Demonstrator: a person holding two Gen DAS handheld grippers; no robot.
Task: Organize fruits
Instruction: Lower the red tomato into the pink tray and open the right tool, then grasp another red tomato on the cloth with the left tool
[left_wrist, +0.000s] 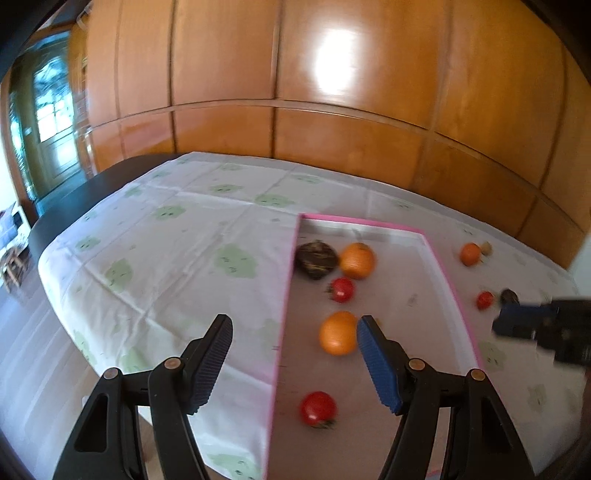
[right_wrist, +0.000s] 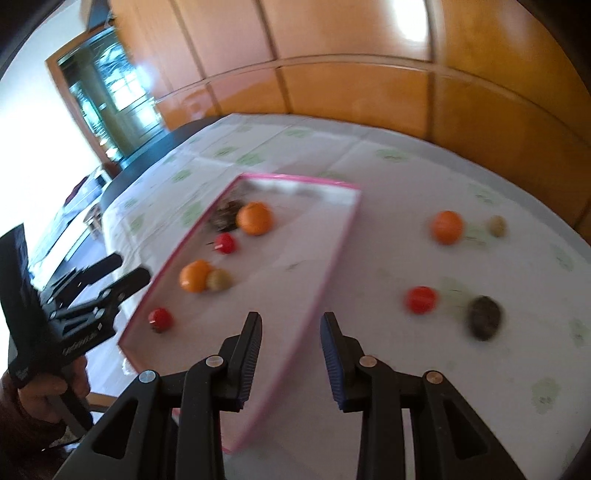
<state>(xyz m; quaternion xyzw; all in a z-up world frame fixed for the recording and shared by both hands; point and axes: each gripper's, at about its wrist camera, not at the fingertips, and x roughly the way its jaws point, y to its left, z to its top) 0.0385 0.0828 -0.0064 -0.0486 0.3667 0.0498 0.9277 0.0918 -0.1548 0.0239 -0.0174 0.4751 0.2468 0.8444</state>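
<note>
The tray (left_wrist: 448, 284) has a pink rim and holds orange, red and dark brown fruit; the cloth (left_wrist: 177, 229) around the tray is white with green blotches.

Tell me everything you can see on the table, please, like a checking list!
Surface: table under a white tablecloth with green prints.
Job's things: pink-rimmed tray holds two oranges, two red fruits, a dark brown fruit and a small tan fruit. Still out on the cloth: an orange, a small tan fruit, a red fruit and a dark fruit.
Clutter: nothing seen.
Grippers: left gripper open, nothing between its fingers; right gripper has its fingers apart, nothing between them.
Cables: nothing seen.
Surroundings: glossy wooden wall panels behind the table, a glass door to the left.
</note>
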